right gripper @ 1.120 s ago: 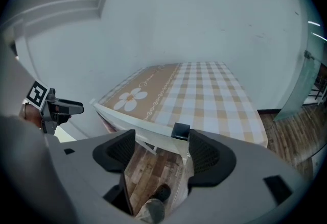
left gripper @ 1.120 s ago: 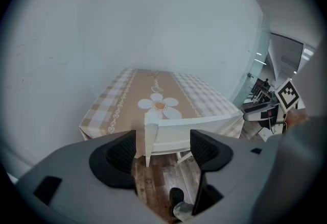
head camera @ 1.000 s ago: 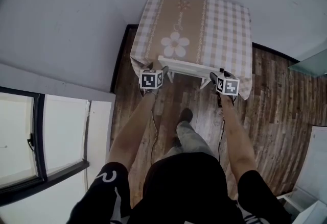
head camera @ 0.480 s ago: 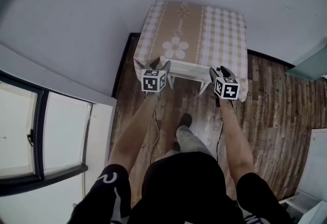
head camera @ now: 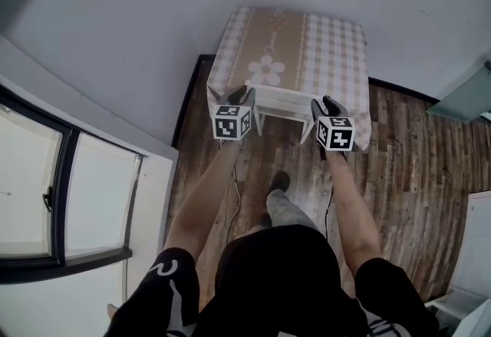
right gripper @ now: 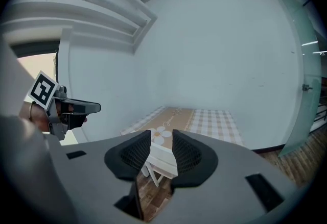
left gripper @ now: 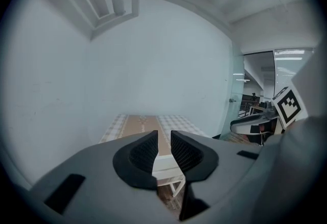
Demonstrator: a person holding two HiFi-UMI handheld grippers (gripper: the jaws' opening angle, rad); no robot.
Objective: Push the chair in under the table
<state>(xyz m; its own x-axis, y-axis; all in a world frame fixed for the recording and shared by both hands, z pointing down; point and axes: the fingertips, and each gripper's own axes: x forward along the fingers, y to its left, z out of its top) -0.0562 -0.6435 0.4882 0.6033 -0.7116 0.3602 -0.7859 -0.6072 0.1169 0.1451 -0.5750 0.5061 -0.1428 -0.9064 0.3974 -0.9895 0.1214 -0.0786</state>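
We've lifted both claws off the chair (head camera: 281, 103) since a second ago, and it stays tucked under the checked table (head camera: 314, 40) at upper centre. Left gripper (head camera: 240, 91) and right gripper (head camera: 327, 103) are closing, their gaps narrow, with nothing between the jaws.

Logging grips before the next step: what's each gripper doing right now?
Left gripper: jaws closing, nothing between them.
Right gripper: jaws closing, nothing between them.

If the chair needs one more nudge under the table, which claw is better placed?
Left, marginally. Both are closing on nothing, clear of the chair, one off each end of its back. In the head view the left claw sits slightly nearer its end than the right claw.
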